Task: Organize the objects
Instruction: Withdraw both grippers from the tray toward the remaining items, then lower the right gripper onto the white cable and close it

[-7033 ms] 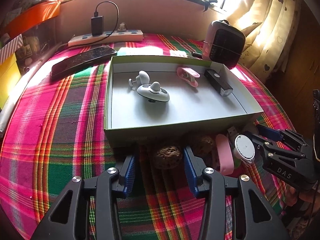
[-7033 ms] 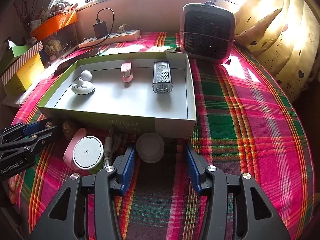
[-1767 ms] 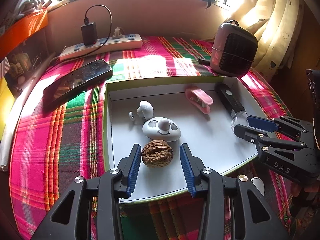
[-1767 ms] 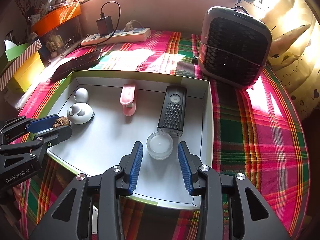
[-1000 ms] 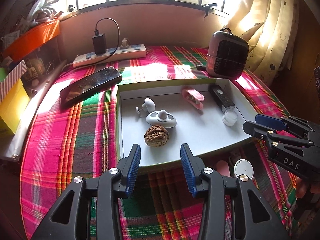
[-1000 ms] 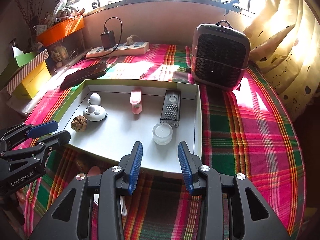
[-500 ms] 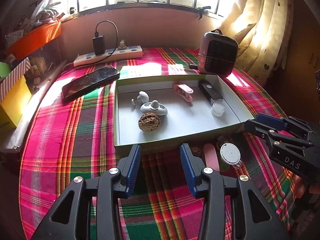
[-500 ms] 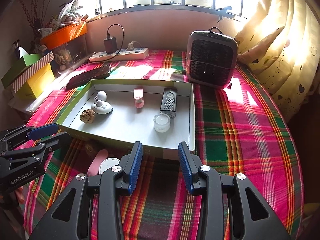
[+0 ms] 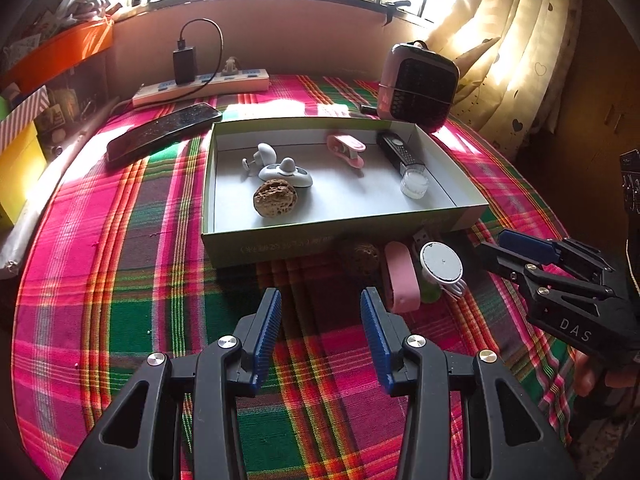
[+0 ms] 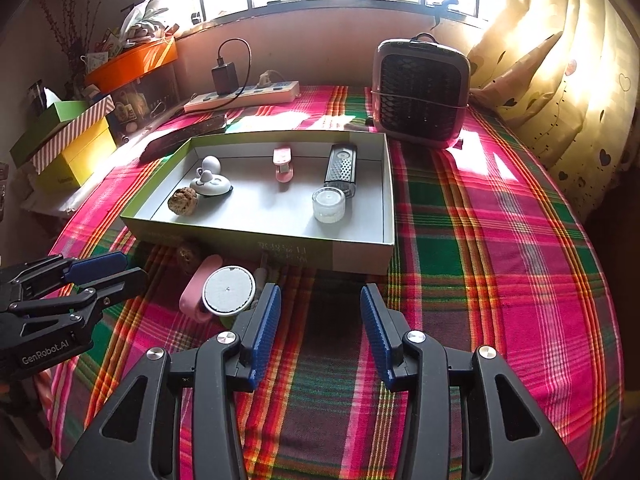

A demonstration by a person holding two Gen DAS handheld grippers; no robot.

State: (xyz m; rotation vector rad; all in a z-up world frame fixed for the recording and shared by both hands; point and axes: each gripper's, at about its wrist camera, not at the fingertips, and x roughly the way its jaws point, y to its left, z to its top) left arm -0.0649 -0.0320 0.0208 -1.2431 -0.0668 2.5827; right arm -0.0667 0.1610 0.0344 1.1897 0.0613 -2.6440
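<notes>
Green box (image 9: 280, 242): walnut (image 9: 275, 198), candle jar (image 10: 328, 204) inside. Left tool (image 9: 321, 328) agape, empty; right tool (image 10: 320, 330) just widened, empty.

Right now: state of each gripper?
Left gripper: open, holding nothing.
Right gripper: open, holding nothing; jaws just opened further.

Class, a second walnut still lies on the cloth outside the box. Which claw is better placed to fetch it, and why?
Probably the left claw. It is open and empty, and the walnut lies just ahead of it, slightly right. From the right claw, the pink case and white disc lie in between.
</notes>
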